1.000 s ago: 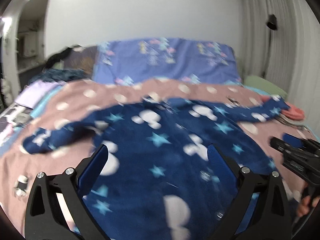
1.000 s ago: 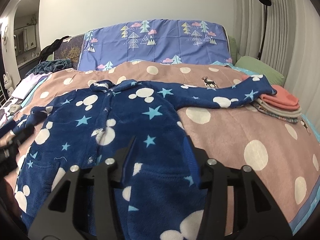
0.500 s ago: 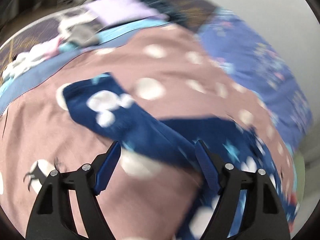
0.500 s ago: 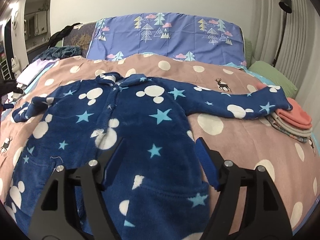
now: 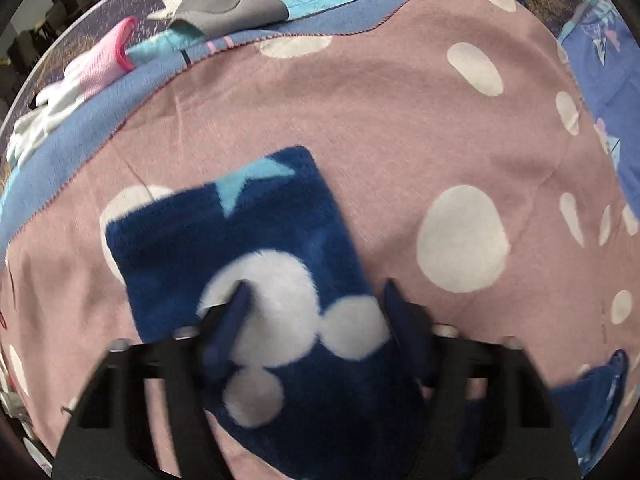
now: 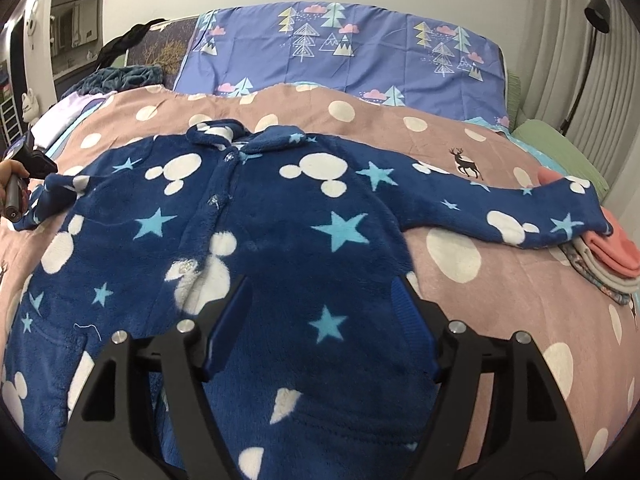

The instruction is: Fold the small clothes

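Note:
A navy fleece one-piece (image 6: 280, 208) with white mouse heads and light blue stars lies spread face up on the bed, both sleeves stretched out. In the left wrist view its left sleeve end (image 5: 240, 232) lies flat on the blanket. My left gripper (image 5: 318, 296) points steeply down over it, jaws closing, with the sleeve between them; the fabric looks flat, not pinched. One fingertip (image 5: 240, 300) rests on the white print, the other stands at the sleeve's edge. My right gripper (image 6: 324, 300) hovers open above the garment's belly, holding nothing.
The pink blanket (image 6: 500, 304) with white dots covers the bed. A purple pillow (image 6: 360, 48) stands at the head. Folded clothes (image 6: 608, 256) are stacked under the right sleeve's end. Grey (image 5: 224, 4) and pink-white (image 5: 100, 68) small garments lie past the blanket's left edge.
My left gripper swung from over the garment's body to the left sleeve end, tipped downward, and its jaws narrowed. My right gripper's jaws widened and it edged forward over the garment.

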